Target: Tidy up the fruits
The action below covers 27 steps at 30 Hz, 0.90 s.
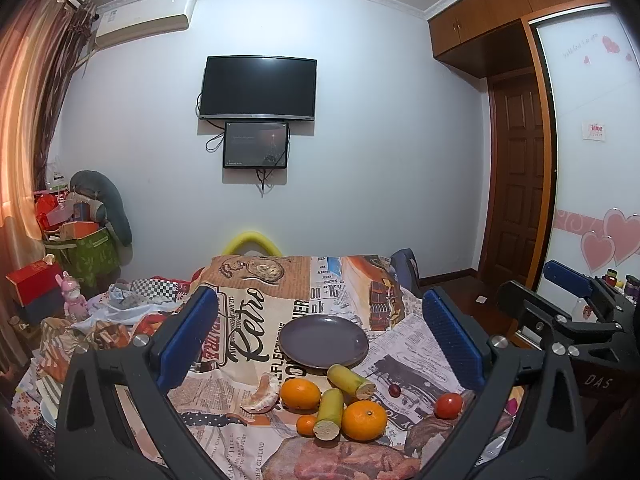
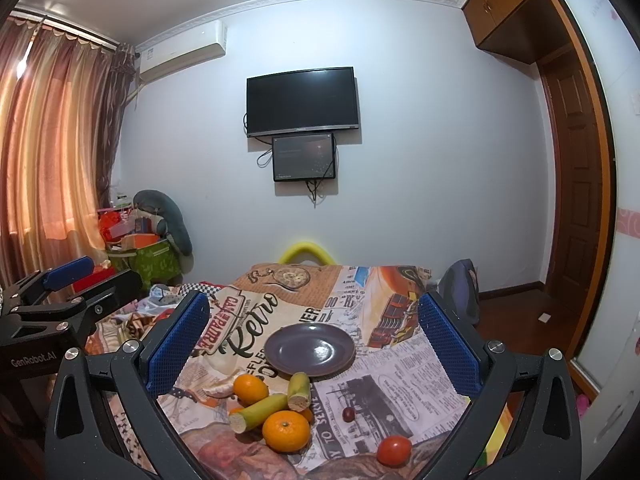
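An empty grey plate (image 1: 323, 341) (image 2: 310, 349) sits on the printed tablecloth. In front of it lie two oranges (image 1: 300, 393) (image 1: 364, 420), a small orange (image 1: 306, 425), two green sugarcane pieces (image 1: 329, 414) (image 1: 350, 380), peeled orange segments (image 1: 260, 397), a small dark fruit (image 1: 394, 390) and a red tomato (image 1: 448, 405) (image 2: 394, 450). My left gripper (image 1: 320, 340) is open and empty, held back above the fruit. My right gripper (image 2: 312, 344) is open and empty, also behind the fruit. Each gripper shows at the other view's edge.
The table's printed cloth (image 1: 248, 320) drops off at the far edge near a yellow chair back (image 1: 251, 241). Cluttered boxes and bags (image 1: 80, 248) stand at left. A wardrobe and door (image 1: 520, 184) stand at right. A TV (image 1: 258, 88) hangs on the wall.
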{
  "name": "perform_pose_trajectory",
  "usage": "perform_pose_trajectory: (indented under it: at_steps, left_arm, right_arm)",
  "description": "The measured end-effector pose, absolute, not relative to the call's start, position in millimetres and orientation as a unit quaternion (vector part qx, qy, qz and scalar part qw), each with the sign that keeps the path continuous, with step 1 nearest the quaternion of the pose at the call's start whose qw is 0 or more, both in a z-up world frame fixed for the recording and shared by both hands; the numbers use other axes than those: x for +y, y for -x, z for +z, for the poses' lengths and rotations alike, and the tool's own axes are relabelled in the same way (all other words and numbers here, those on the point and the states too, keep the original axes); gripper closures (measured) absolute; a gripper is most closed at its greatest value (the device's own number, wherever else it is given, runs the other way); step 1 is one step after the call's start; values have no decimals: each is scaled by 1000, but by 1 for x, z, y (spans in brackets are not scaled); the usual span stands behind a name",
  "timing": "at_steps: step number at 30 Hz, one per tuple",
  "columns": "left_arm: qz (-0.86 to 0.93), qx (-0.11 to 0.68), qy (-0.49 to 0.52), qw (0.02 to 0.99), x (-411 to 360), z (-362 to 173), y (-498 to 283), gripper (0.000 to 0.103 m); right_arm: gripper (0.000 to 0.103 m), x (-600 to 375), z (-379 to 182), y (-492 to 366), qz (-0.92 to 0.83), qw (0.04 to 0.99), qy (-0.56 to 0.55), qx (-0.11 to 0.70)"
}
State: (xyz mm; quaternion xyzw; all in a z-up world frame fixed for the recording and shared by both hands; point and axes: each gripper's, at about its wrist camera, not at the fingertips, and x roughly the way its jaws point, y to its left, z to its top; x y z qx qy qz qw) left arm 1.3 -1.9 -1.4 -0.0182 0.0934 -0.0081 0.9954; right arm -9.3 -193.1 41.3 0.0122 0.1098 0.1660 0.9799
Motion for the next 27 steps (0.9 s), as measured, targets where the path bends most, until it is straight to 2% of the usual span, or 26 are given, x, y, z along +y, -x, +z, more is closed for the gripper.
perform_pose_trajectory:
  at_steps: [27]
  left_arm:
    - [-9,94,20,995,-1,-3,-2,0]
  right_arm:
    - [0,-190,43,9,170,979,-12,109]
